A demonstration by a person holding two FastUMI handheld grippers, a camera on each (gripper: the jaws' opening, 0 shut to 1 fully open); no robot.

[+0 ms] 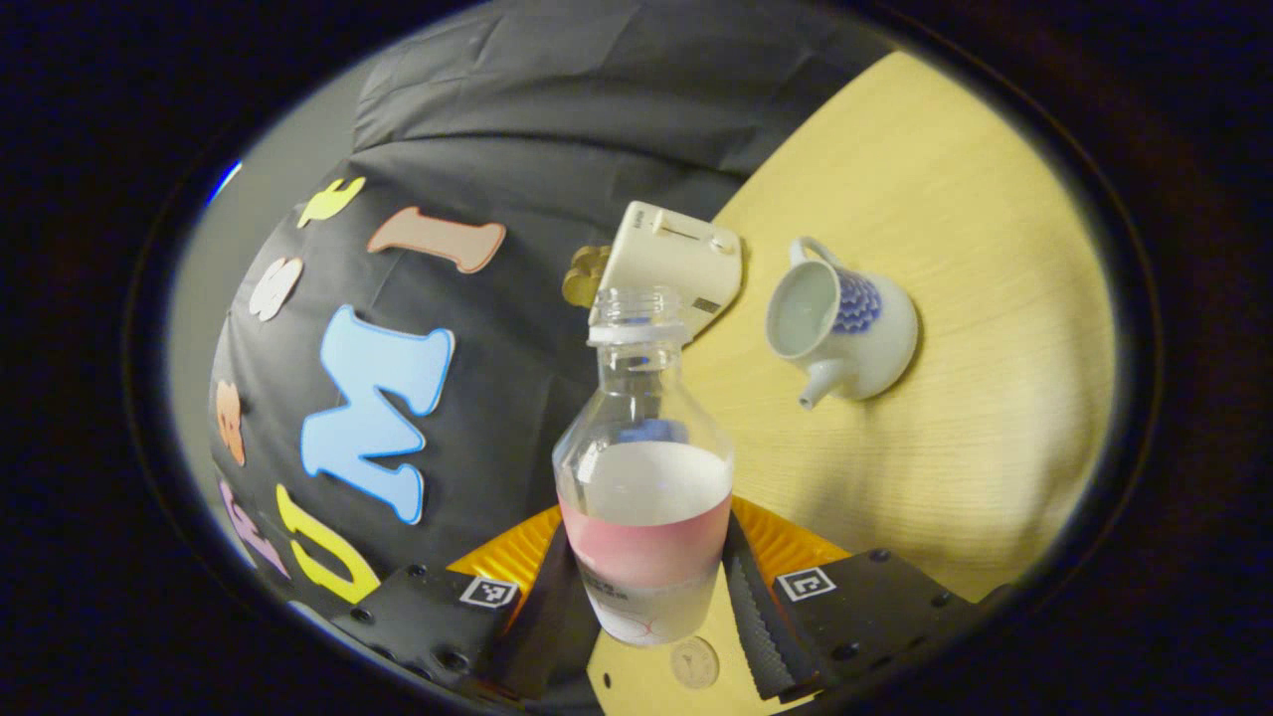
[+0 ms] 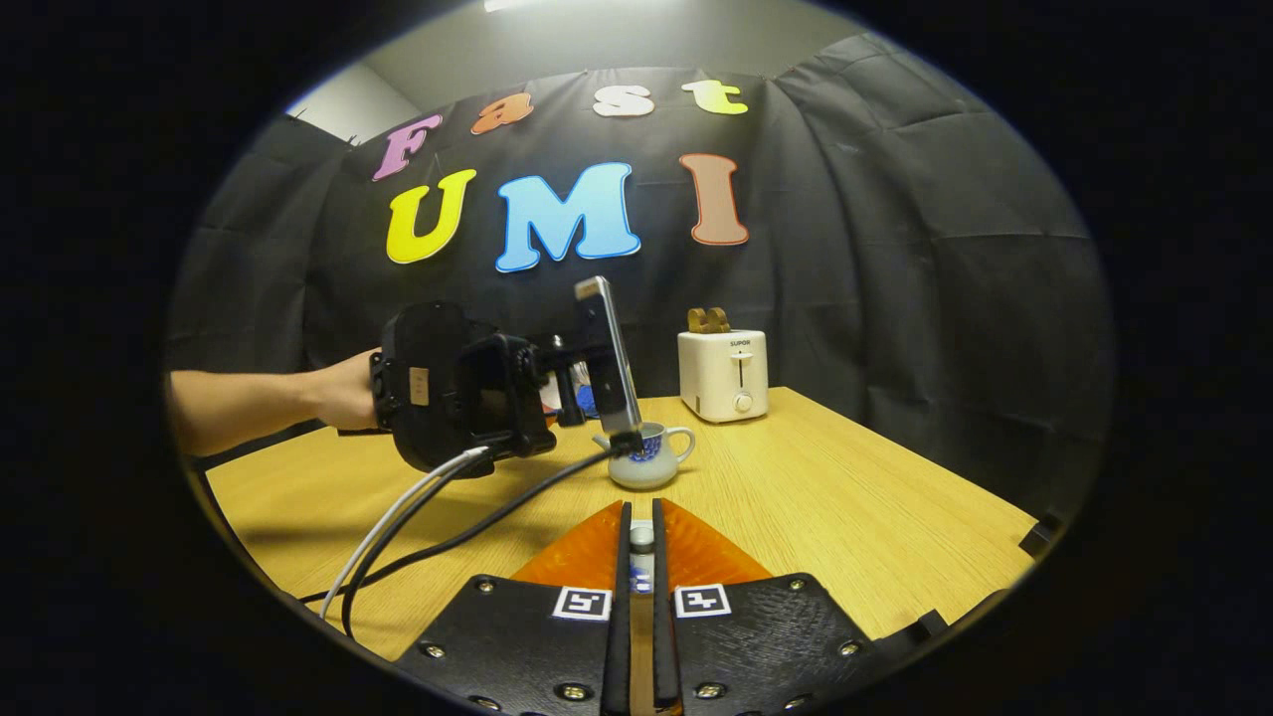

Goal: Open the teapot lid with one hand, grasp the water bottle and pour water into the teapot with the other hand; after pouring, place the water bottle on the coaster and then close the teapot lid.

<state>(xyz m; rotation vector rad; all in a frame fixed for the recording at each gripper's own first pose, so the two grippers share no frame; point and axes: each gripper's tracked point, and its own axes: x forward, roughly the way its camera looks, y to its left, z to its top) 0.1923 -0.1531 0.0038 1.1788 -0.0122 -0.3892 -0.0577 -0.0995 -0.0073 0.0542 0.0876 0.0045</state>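
The left tool (image 1: 646, 582) grips an uncapped, part-full water bottle (image 1: 644, 467); the lidless teapot (image 1: 845, 333) looks empty. The right tool (image 2: 636, 542) pinches the lid (image 2: 641, 537).

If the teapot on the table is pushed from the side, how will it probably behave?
The teapot looks like glazed ceramic, so probably fragile and fairly heavy for its size. Its body is squat and wide, so it should slide on the smooth wooden table rather than tip. Its lid is off.
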